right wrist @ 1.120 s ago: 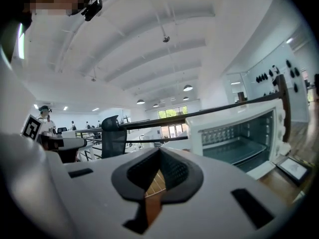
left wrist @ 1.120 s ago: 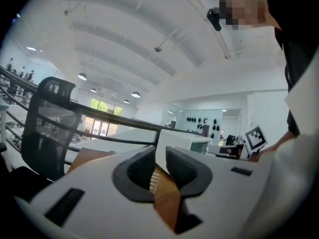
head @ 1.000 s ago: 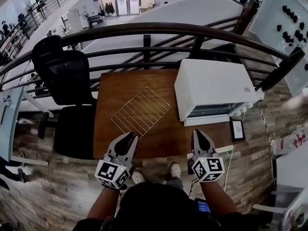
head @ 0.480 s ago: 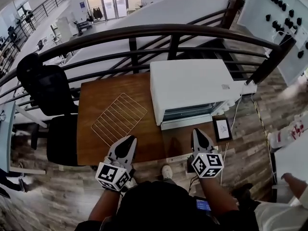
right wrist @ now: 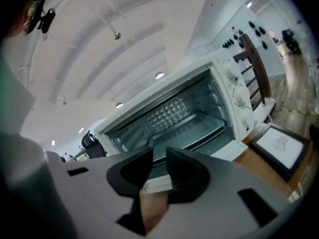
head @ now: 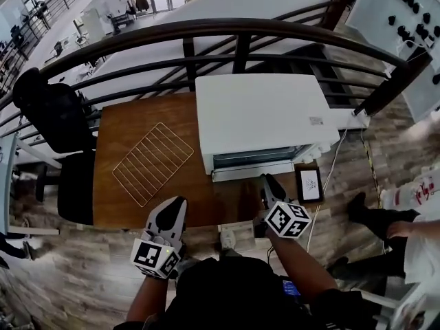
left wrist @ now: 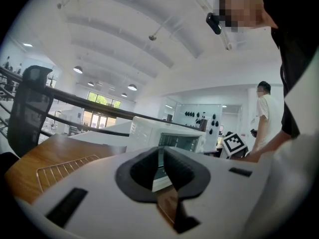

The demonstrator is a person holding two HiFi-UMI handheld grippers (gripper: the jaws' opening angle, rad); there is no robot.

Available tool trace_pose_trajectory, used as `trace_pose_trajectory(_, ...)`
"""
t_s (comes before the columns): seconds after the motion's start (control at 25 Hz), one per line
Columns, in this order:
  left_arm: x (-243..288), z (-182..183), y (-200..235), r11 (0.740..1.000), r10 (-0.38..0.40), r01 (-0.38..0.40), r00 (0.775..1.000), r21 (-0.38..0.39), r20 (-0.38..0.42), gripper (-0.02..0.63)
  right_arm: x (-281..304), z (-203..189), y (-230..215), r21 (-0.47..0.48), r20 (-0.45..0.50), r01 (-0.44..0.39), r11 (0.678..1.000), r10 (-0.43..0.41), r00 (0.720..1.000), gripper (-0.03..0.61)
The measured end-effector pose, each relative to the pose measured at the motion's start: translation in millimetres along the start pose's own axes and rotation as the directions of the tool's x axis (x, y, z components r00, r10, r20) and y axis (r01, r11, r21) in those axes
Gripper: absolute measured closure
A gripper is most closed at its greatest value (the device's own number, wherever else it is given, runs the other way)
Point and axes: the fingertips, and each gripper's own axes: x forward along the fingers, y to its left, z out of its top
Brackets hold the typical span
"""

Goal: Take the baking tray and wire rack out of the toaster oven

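The white toaster oven [head: 261,119] stands on the wooden table [head: 124,126] with its door [head: 253,172] folded down. A metal baking tray [right wrist: 199,126] lies low inside the cavity. The wire rack [head: 152,162] lies flat on the table to the left of the oven, also low in the left gripper view [left wrist: 65,168]. My right gripper [head: 268,181] points at the open oven [right wrist: 174,108] just short of the door; its jaws [right wrist: 159,156] are opening with nothing between them. My left gripper [head: 177,201] hovers at the table's near edge, right of the rack, its jaws [left wrist: 159,153] closing on nothing.
A dark railing [head: 206,29] runs behind the table. A black office chair [head: 51,112] stands at the left. A small framed card [head: 309,183] lies right of the oven door. A person [head: 405,232] stands at the right.
Both grippers have shifted right, toward the oven front. The right gripper has rolled and dropped closer to the door, and its jaws have parted. The rack has not moved.
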Motion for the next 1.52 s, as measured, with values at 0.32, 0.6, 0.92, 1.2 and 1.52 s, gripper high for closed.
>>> trace_pose_trajectory(0.32, -0.3, -27.2, -11.0, 0.993, 0.11, -0.112, 0.993, -0.043, -0.039, 0.575, 44.5, -15.0, -31.6, 0.453, -0.037, -0.039, 0.891, 0.063, 0.997, 0.423)
trace_pose_trajectory(0.6, -22.0, -34.7, 4.0, 0.971, 0.232, -0.234, 0.972, -0.055, -0.043, 0.575, 84.6, -27.9, -37.0, 0.6, -0.052, -0.055, 0.798, 0.107, 0.993, 0.38)
trace_pose_trajectory(0.92, -40.3, -44.1, 13.8, 0.943, 0.319, -0.325, 0.944, -0.074, -0.086, 0.575, 124.1, -28.6, -59.5, 0.662, -0.032, -0.013, 0.749, 0.046, 0.998, 0.371)
trace_pose_trajectory(1.2, -50.2, -42.7, 23.5, 0.934, 0.34, -0.349, 0.932, -0.069, -0.123, 0.575, 145.7, -22.5, -69.5, 0.714, 0.019, -0.024, 0.699, 0.014, 1.0, 0.394)
trace_pose_trajectory(1.52, -34.4, -37.6, 22.1, 0.955, 0.283, -0.293, 0.948, -0.051, -0.148, 0.575, 140.0, -29.0, -69.7, 0.799, 0.02, -0.026, 0.601, 0.017, 1.0, 0.509)
